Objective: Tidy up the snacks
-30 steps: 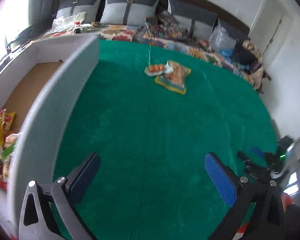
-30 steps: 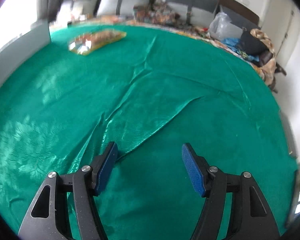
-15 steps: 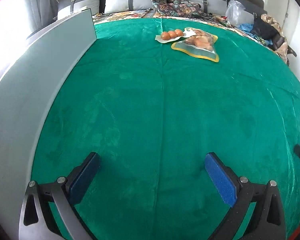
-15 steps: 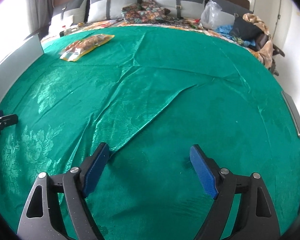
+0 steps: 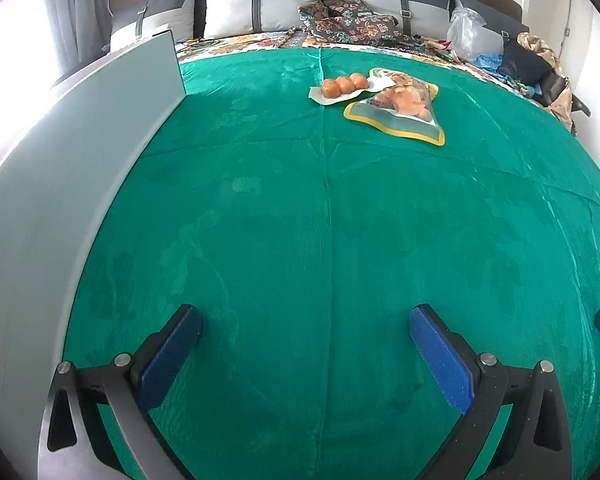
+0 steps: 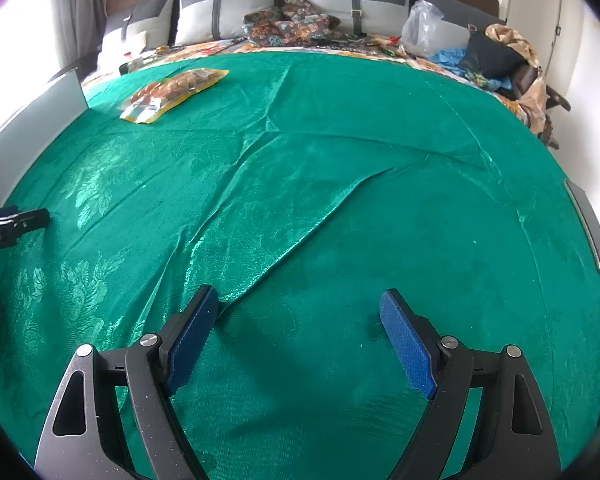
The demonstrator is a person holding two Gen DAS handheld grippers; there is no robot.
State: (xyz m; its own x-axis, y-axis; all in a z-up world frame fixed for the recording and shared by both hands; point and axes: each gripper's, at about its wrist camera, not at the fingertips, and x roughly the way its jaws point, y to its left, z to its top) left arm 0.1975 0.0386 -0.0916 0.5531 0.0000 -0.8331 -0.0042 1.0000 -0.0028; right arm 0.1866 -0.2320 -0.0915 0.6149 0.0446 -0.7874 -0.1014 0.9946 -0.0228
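The left gripper [image 5: 305, 350] is spread wide with nothing in it, low over the green cloth [image 5: 328, 240]. The right gripper [image 6: 296, 334] is spread wide too, and holds nothing. A gray wall [image 5: 60, 184] stands along the left side. Far away on the cloth lies a snack bag [image 5: 400, 106]. A pack of three orange balls [image 5: 342, 87] touches it.
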